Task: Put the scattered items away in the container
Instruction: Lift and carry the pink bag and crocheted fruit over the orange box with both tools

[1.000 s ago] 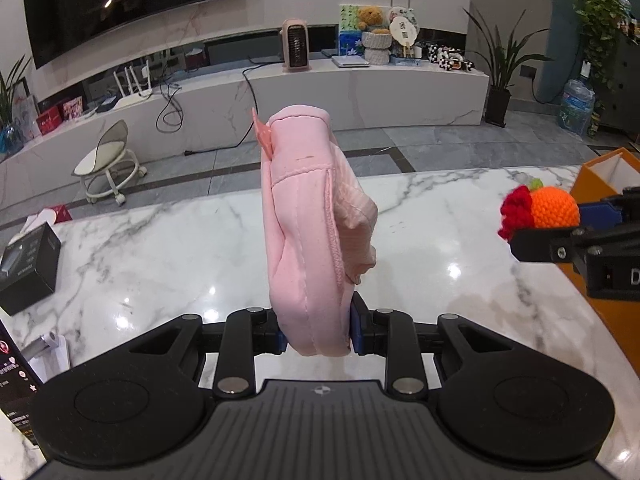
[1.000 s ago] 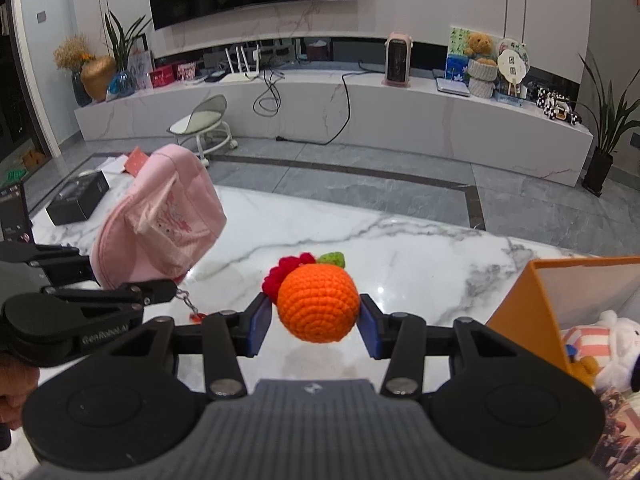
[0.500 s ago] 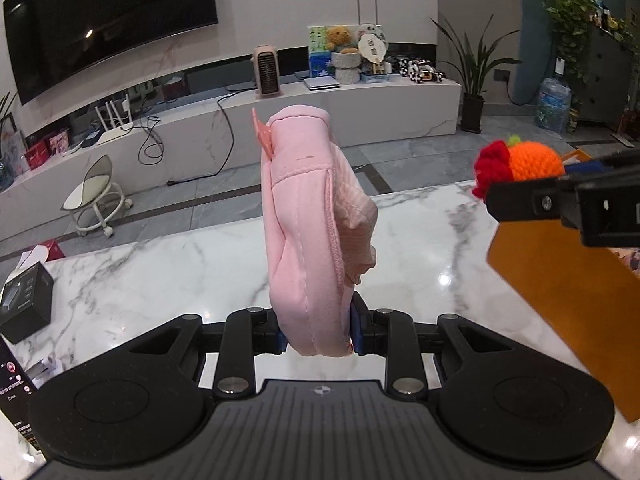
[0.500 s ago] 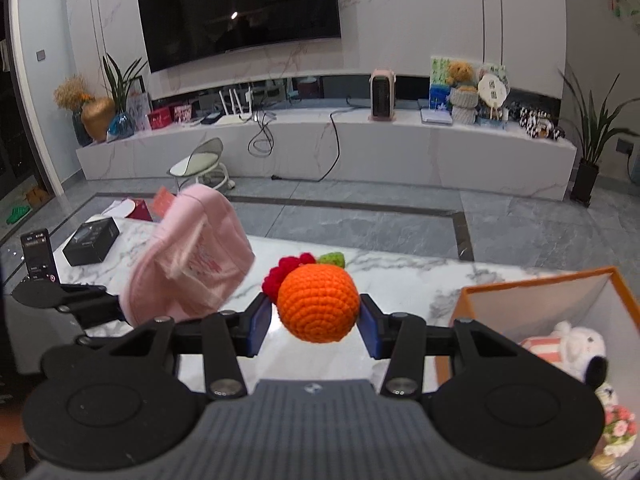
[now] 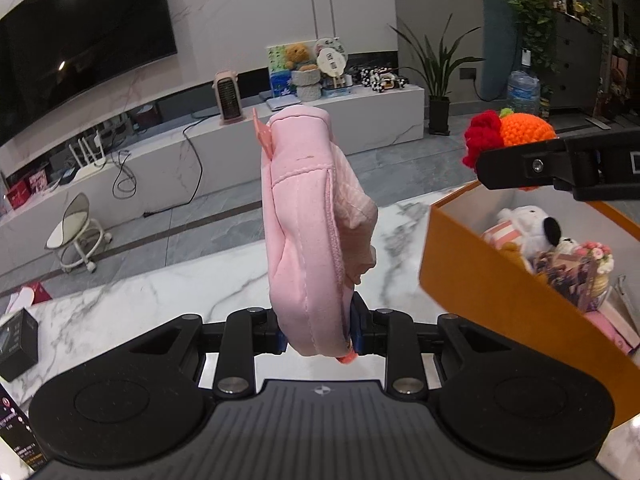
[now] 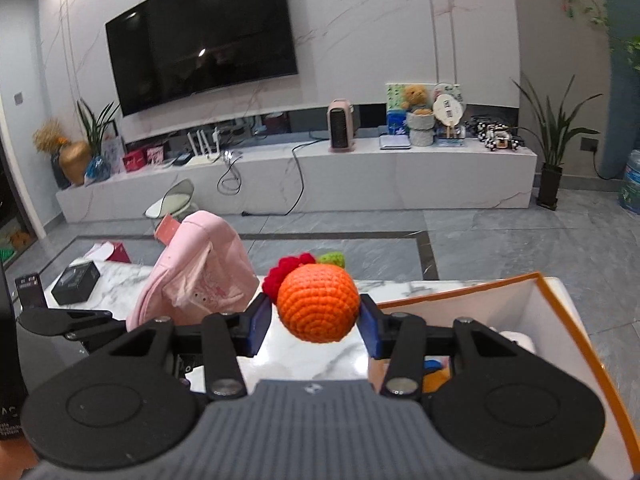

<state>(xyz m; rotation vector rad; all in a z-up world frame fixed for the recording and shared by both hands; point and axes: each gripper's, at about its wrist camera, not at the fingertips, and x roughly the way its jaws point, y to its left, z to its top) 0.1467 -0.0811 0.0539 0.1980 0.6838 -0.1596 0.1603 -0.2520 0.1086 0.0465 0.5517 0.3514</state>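
Note:
My left gripper (image 5: 318,334) is shut on a pink fabric pouch (image 5: 312,232) and holds it upright above the marble table (image 5: 160,304). My right gripper (image 6: 316,322) is shut on an orange crochet ball (image 6: 318,306) with a red flower and green leaf. In the left wrist view the right gripper (image 5: 560,162) holds the ball (image 5: 524,130) over the open orange box (image 5: 492,300), which has white inner walls. The box (image 6: 568,320) shows at the right of the right wrist view; the pouch (image 6: 196,276) shows at its left.
Inside the box lie a white plush dog (image 5: 528,232), a small flower bouquet (image 5: 576,272) and other soft items. A black box (image 6: 76,288) sits at the table's far left. Beyond the table are the floor, a stool (image 5: 76,232) and a TV bench.
Both grippers have risen and moved right toward the orange box. The crochet ball is now over the box opening. The box's inside has come into the left wrist view.

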